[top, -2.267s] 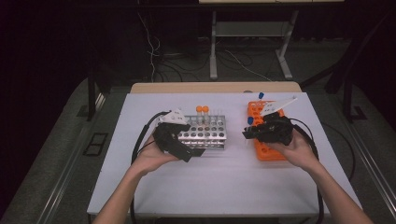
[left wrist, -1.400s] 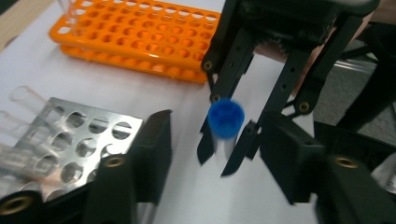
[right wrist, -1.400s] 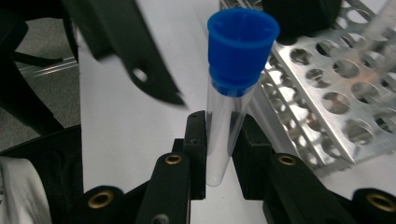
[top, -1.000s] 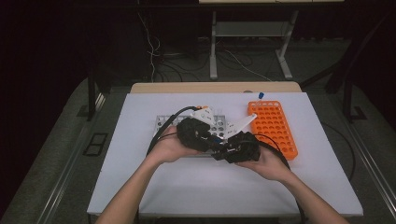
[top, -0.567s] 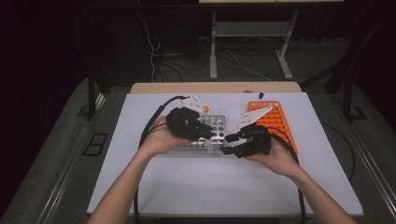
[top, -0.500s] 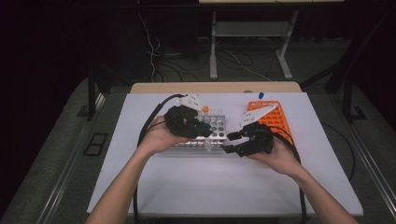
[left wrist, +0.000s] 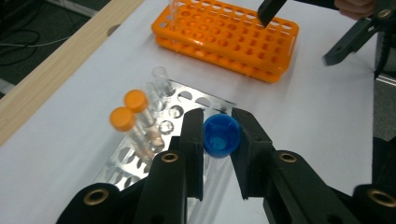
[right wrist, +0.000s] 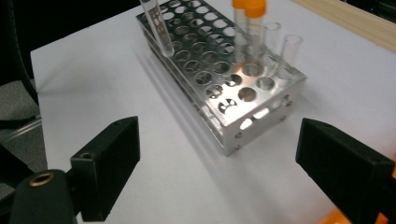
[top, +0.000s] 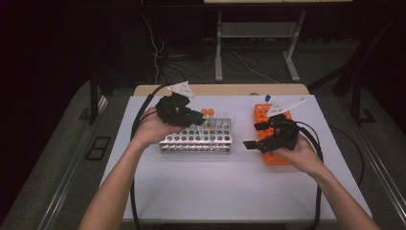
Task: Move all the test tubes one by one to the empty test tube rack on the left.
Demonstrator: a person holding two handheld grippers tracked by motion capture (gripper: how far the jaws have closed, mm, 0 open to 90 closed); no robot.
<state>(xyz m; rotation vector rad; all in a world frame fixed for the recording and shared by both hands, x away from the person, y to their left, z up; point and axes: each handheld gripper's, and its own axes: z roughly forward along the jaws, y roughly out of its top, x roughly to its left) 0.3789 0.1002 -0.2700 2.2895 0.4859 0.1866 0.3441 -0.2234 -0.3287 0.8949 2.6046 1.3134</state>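
Observation:
My left gripper (top: 195, 116) (left wrist: 218, 122) is shut on a clear tube with a blue cap (left wrist: 222, 135), held upright above the back of the metal rack (top: 196, 140) (left wrist: 128, 165) (right wrist: 210, 70). The tube's clear lower end (right wrist: 159, 28) hangs over the rack in the right gripper view. Two orange-capped tubes (top: 207, 112) (left wrist: 130, 109) (right wrist: 247, 7) and a few uncapped clear tubes stand in that rack. My right gripper (top: 255, 135) (right wrist: 217, 126) is open over the left edge of the orange rack (top: 276, 158) (left wrist: 229, 35). Its jaws have just been opening, with nothing between them.
A blue-capped tube (top: 267, 98) stands at the far end of the orange rack. The white table top (top: 215, 187) has bare room in front of both racks. Black cables trail from both grippers off the near edge.
The two grippers, close together over the metal rack a second ago, have drawn apart: left toward the left with the tube, right toward the orange rack. The right jaws have spread wide.

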